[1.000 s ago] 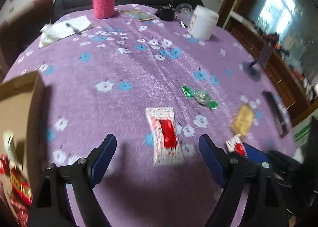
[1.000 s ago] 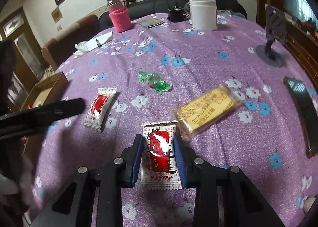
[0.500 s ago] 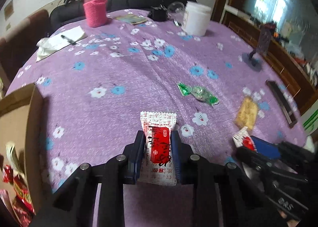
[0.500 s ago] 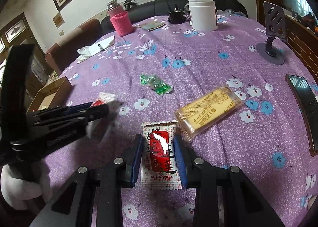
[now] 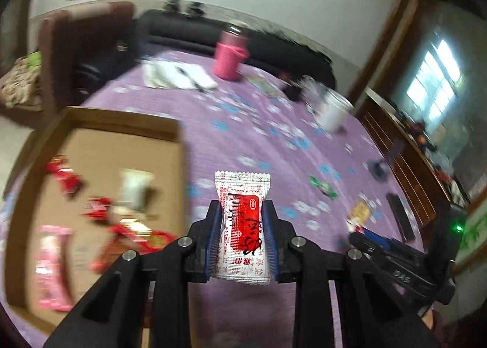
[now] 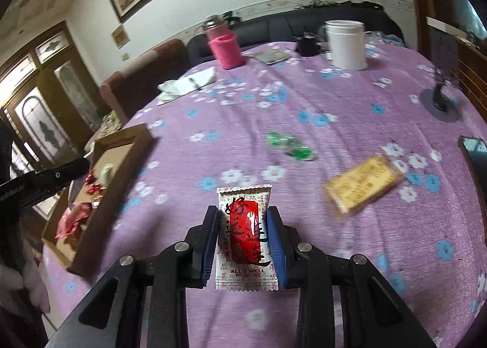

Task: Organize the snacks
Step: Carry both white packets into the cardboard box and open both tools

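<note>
We have a snack packet in each gripper. The left gripper [image 5: 242, 235] is closed on a white packet with a red panel [image 5: 242, 220], its blue pads pressing both long sides, lifted above the purple flowered tablecloth [image 5: 258, 141] just beside the cardboard box [image 5: 100, 147]. The red panel carries black characters we cannot make out.

The right gripper [image 6: 243, 241] is clamped the same way on a second white-and-red packet [image 6: 244, 235], held over the near edge of the table; below its red panel we read "ALL'S WELL".

Two more snacks lie loose mid-table: one green twisted candy [image 6: 289, 147] and one yellow biscuit pack [image 6: 363, 185], its printing too blurred to read.

The box sits at the table's left edge and holds several red and pink wrappers [image 5: 53, 256], too smeared to count.

At the far edge stand one pink-sleeved bottle [image 6: 225, 43] and one white jar [image 6: 345, 45].
</note>
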### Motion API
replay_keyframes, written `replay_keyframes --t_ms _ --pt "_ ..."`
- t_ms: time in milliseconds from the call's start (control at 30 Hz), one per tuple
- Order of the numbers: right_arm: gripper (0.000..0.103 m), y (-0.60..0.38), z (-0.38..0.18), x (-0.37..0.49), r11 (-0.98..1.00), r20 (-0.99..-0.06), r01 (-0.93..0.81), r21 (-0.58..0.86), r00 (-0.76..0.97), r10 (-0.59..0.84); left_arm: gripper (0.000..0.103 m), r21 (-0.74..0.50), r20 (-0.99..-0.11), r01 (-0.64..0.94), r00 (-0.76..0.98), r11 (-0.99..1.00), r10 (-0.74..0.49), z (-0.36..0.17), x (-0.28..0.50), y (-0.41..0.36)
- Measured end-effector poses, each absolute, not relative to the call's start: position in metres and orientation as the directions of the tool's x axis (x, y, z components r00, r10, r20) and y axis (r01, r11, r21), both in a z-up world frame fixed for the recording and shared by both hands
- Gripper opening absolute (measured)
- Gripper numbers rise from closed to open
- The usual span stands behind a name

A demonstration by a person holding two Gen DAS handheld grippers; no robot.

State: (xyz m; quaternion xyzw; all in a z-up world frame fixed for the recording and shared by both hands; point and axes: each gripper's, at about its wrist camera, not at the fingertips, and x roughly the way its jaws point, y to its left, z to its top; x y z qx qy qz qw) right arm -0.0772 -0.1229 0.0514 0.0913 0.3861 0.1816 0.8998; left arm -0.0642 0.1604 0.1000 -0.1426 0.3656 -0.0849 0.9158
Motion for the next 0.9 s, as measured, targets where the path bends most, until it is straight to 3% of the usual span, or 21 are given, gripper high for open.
replay_keyframes --t_ms 500,900 --pt "0.035 0.024 0.097 -0.060 0.818 -0.674 -0.501 0.283 0.503 0.541 0.026 -0.339 -0.655 -0.163 0.748 0.927 -0.108 0.085 -0.081 0.291" --pt "0.036 0.158 0.072 -0.033 0.756 -0.752 -0.606 0.248 0.371 0.545 0.028 -0.372 -0.681 -0.241 0.727 0.896 -0.087 0.062 -0.075 0.343"
